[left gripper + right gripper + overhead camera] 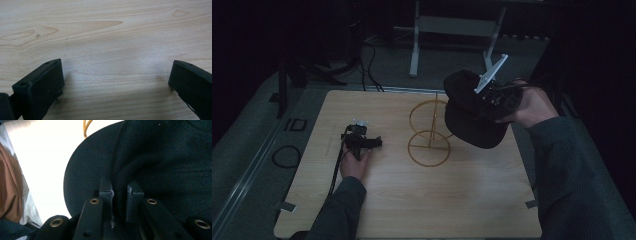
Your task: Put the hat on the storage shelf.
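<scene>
The left hand-held gripper (362, 141) rests low on the near-left part of the tabletop (422, 205), held by the left hand (356, 165), its cable trailing back toward the near edge. In the left gripper view its two black jaws stand spread wide apart, with only bare wood grain between them.

Farther back and to the right, the right hand-held gripper (492, 97) is held above the tabletop by the right hand (532, 107), with a pale three-cornered plate tilted up on top of it. Its jaws are pressed together on a black cap (472, 117): the right gripper view shows the pads pinching a fold of the dark cloth where the crown meets the brim (87, 177). The cap hangs in the air over the right side of the tabletop, brim nearer and lower, crown farther and higher.

Just left of the cap stands a yellow wire stand (428, 132) at the middle of the tabletop: a ring flat on the wood, an upright rod, and a second ring higher up. Nothing sits on it. The cap's edge overlaps the stand in the high view; whether they touch I cannot tell. A sliver of yellow wire (86, 127) shows above the brim in the right gripper view.

Beyond the far edge, white table legs (414, 45) stand on a grey floor.
</scene>
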Demonstrator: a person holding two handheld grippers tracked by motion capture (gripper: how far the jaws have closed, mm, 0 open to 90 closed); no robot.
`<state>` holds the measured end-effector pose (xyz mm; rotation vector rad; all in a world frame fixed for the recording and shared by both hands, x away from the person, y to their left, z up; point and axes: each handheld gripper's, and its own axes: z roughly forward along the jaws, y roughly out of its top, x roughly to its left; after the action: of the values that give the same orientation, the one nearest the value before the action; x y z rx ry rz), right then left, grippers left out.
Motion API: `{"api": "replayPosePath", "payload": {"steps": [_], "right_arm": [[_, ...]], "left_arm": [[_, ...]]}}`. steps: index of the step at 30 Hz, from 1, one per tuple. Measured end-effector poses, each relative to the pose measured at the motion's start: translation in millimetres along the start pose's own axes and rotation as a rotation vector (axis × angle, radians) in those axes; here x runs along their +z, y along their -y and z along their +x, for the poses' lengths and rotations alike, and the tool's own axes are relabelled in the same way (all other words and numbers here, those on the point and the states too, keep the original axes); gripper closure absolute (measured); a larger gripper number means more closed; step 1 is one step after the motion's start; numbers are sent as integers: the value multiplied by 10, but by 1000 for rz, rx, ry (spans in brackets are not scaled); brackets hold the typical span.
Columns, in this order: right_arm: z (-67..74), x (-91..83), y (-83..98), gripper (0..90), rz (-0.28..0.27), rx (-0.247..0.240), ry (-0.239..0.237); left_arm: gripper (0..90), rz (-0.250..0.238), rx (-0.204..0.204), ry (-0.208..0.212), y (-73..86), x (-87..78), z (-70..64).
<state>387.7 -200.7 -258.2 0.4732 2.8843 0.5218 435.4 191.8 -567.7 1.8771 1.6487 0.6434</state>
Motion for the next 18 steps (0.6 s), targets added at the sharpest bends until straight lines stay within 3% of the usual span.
{"api": "replayPosePath", "payload": {"steps": [18], "right_arm": [[182,9,-258,789,-16,-87,-22]], "left_arm": [[0,0,0,0,0,0,0]]}}
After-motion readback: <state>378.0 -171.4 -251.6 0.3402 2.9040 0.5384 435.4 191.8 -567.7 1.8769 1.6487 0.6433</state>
